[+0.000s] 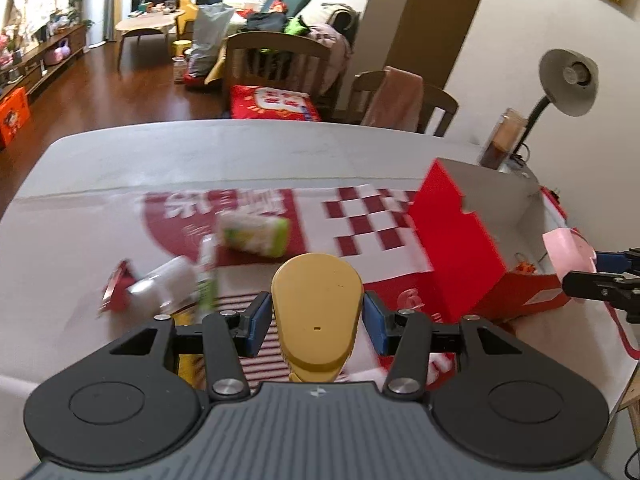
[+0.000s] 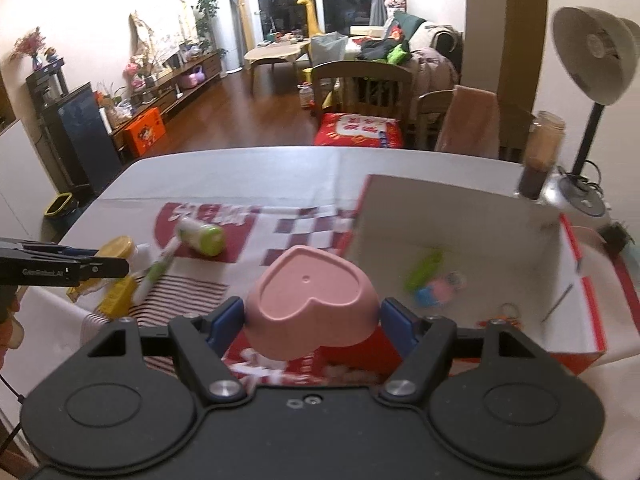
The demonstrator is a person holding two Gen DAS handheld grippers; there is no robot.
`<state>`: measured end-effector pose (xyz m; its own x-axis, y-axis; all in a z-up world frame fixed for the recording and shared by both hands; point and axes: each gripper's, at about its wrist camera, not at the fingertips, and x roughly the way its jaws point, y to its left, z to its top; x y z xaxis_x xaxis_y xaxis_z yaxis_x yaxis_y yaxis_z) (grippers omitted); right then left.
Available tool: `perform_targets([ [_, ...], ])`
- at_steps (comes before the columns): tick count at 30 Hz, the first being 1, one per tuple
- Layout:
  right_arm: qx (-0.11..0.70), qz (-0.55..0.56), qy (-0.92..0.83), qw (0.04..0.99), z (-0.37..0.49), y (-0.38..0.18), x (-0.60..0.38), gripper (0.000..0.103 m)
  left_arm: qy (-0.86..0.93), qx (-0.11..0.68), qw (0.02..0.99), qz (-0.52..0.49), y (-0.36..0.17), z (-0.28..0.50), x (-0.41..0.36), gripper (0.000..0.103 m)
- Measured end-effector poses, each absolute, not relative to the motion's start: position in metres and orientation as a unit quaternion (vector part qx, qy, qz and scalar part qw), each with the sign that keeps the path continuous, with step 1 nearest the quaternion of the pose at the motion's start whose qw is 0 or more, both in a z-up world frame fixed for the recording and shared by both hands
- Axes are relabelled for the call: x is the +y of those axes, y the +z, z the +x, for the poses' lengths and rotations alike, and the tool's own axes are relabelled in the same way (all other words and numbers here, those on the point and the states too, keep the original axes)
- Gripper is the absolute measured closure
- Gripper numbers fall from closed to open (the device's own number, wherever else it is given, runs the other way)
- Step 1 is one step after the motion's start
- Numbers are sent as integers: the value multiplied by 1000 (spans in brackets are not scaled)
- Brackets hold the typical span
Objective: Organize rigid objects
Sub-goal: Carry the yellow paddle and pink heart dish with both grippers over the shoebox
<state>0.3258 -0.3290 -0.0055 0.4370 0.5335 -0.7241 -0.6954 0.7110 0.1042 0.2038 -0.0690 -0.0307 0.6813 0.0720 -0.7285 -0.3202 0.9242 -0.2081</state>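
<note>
Pink heart bowl (image 2: pixel 312 304) inverted; yellow brush (image 1: pixel 317 312) raised.

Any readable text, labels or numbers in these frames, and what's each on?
"GenRobot.AI": on the left gripper arm, seen in the right wrist view.
"6": white digit on the red box, partly hidden.
White characters on the red printed mat: blurred, unreadable.
Print on the red bag on the floor: too small to read.

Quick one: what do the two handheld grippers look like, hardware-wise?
Both match: the left gripper and right gripper have matte black linkage arms with silver pivot bolts, two round black discs at the base, and blue pads on the fingers. The left's body plate is ribbed grey. Side on, white lettering marks the left's arm.
</note>
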Motion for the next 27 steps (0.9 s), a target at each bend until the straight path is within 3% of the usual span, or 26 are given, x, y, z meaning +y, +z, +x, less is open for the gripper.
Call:
perform_targets([
  [16, 377, -106, 317, 864, 416, -15, -409, 28, 33, 392, 913, -103, -7, 337, -182, 55],
  [27, 420, -141, 322, 837, 470, -47, -423, 28, 4, 433, 899, -68, -32, 434, -234, 55],
])
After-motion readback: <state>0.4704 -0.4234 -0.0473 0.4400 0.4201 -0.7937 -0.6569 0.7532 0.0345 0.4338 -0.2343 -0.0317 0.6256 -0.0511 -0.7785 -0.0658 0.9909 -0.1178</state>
